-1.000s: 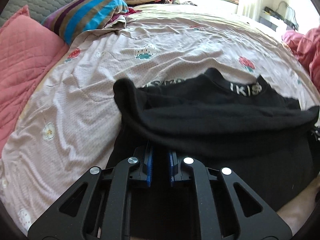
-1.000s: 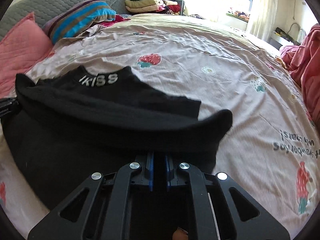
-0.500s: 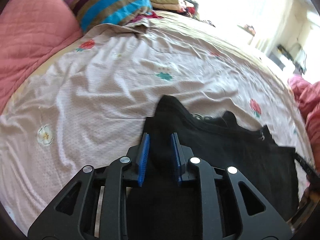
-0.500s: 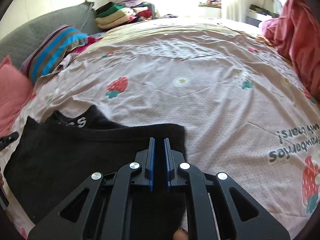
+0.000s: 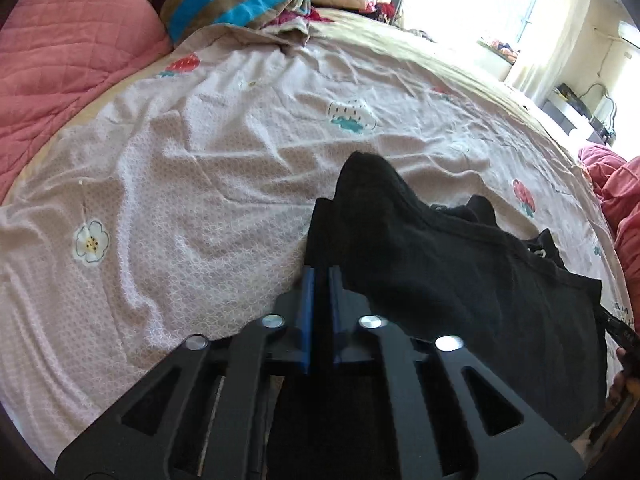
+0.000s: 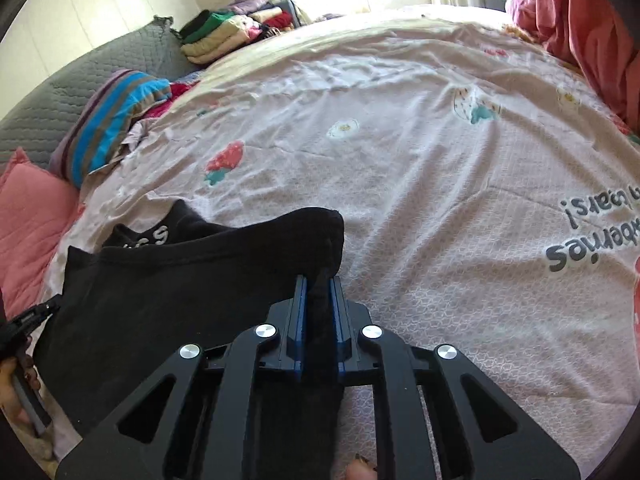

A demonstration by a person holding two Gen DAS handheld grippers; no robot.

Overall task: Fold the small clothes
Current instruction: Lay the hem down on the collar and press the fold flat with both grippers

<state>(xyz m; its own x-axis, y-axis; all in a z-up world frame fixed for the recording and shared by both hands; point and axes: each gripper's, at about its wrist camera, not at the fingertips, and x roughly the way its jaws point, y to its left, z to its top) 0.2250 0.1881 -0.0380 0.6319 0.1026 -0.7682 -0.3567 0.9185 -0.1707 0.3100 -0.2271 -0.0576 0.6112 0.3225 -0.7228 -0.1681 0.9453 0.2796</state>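
Between the blue pads of the right claw (image 6: 318, 284) a corner of the black garment (image 6: 168, 280) is pinched, and the left claw (image 5: 320, 276) has just closed its jaws on the opposite corner. Both claws hold an edge so that the cloth stretches between them and makes a clean fold. Ahead of each claw the garment lies on the bed sheet (image 5: 200, 184), partly doubled, with its lettered waistband (image 6: 154, 236) beyond the fold.

1. The black knitted-cotton garment (image 5: 460, 280) is seen as matt, soft cloth.
2. The wrinkled pinkish printed bedsheet (image 5: 200, 184) is finely textured (dull throughout).
3. The quilted pink pillow (image 5: 68, 48) is stitched.
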